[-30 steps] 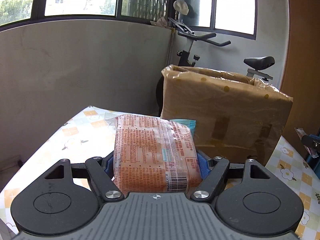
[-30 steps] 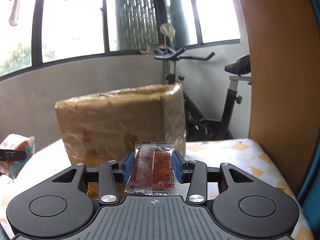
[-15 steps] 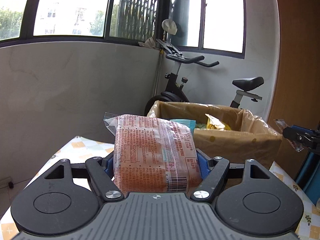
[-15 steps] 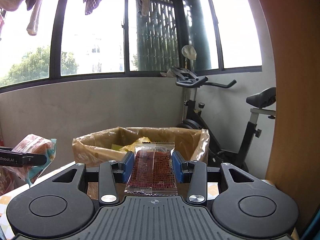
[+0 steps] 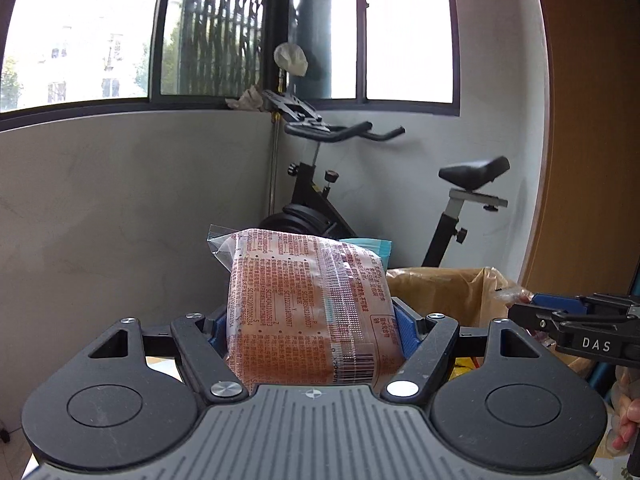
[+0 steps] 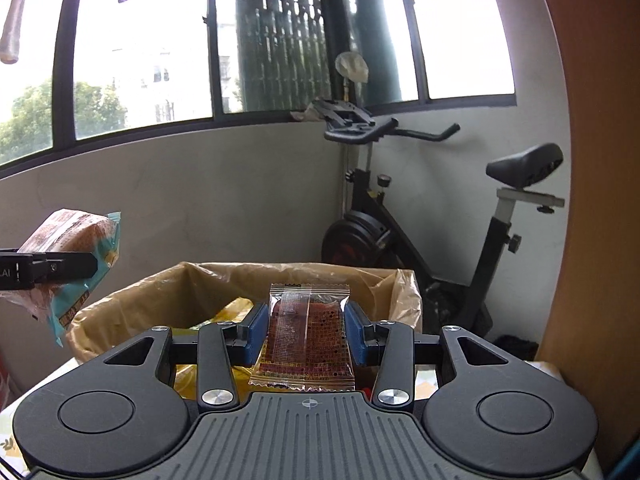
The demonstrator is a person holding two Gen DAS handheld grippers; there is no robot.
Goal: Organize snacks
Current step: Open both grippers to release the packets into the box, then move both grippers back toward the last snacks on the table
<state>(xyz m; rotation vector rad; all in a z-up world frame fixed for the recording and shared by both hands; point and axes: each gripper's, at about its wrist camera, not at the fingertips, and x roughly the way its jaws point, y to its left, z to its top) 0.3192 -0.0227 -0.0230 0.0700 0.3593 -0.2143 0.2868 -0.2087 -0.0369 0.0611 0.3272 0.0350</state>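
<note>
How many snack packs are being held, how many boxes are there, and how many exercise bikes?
Snack packs held: 2, the big orange printed bread pack and the small clear-wrapped red snack packet
Brown plastic-lined cardboard boxes: 1
Black exercise bikes: 1
Total: 4

Background's pretty homey: a black exercise bike [image 6: 436, 216] parked in the corner, saddle [image 6: 524, 166] on the right and handlebars [image 6: 384, 128] up by the window sill. Something pale and bag-like [image 6: 352, 68] sits on top of a pole just behind the bars. Grey plastered wall [image 6: 192, 200] runs under dark-framed windows [image 6: 160, 48], with trees and buildings outside. A brown wooden panel [image 6: 592, 200] fills the right edge, and some laundry [image 6: 12, 20] hangs top left.
</note>
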